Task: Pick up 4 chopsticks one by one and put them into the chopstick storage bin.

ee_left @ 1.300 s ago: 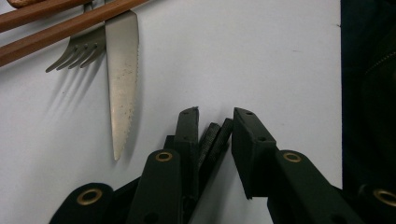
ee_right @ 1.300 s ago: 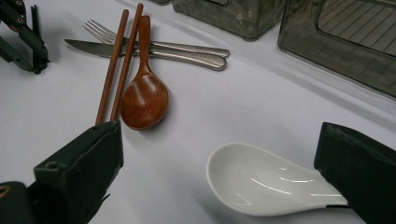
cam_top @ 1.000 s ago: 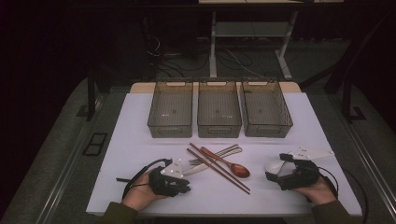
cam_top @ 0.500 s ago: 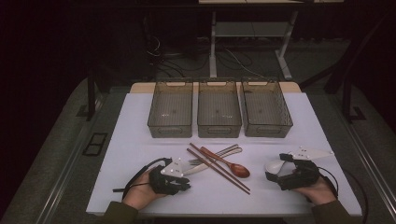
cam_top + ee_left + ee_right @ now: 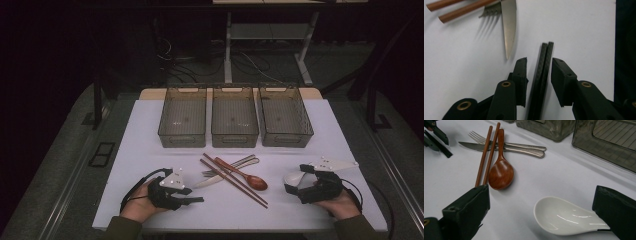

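Left gripper (image 5: pixel 539 67) jaws slightly apart around a pair of black chopsticks (image 5: pixel 544 65) lying on the white table (image 5: pixel 150 130), right gripper (image 5: pixel 544 212) wide open around a white ceramic spoon (image 5: pixel 564 217), wooden spoon (image 5: pixel 500 170) and wooden chopsticks (image 5: pixel 486 152) beyond, three clear bins (image 5: pixel 235 115) behind.

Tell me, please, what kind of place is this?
Probably a lab set up for recording, not a kitchen: cutlery and three empty bins lie on a white table, with cables and a bare desk frame behind.

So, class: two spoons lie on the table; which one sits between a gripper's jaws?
The white ceramic spoon, lying between the open jaws of the right gripper. The brown wooden spoon lies apart, beside the chopsticks.
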Tool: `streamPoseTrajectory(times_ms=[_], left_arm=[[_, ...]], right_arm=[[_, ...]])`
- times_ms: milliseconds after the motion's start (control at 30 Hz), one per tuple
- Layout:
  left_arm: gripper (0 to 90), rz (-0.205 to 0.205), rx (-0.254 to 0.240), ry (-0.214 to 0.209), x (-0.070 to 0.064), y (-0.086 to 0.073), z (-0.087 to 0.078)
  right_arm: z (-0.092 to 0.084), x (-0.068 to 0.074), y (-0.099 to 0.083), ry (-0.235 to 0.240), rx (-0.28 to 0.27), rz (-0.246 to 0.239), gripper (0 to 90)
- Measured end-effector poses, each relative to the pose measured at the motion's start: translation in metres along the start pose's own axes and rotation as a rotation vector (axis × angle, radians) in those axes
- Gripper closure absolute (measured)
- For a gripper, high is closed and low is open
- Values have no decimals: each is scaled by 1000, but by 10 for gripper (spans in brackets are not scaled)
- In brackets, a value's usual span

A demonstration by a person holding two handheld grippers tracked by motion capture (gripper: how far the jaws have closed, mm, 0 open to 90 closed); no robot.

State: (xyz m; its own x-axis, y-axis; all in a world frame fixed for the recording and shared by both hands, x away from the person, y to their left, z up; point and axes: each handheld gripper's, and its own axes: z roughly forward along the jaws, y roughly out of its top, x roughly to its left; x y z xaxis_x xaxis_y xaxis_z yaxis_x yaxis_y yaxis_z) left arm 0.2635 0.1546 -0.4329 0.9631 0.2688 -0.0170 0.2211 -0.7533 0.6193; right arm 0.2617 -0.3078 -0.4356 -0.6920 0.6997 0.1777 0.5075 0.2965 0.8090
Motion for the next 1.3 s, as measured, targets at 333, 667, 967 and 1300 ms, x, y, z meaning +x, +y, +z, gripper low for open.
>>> streamPoseTrajectory(times_ms=[333,667,967,1300], left_arm=[[756,1,20,-5,0,-5,-1],[778,2,22,7,5,-9,-5],[784,-17,28,37,13,-15,-10],[784,-50,30,72,19,-21,-16]], right_arm=[[0,0,0,0,1,-2,13],[0,0,0,0,0,-2,13],[0,0,0,-1,1,-2,13],[0,0,0,-1,0,-1,13]])
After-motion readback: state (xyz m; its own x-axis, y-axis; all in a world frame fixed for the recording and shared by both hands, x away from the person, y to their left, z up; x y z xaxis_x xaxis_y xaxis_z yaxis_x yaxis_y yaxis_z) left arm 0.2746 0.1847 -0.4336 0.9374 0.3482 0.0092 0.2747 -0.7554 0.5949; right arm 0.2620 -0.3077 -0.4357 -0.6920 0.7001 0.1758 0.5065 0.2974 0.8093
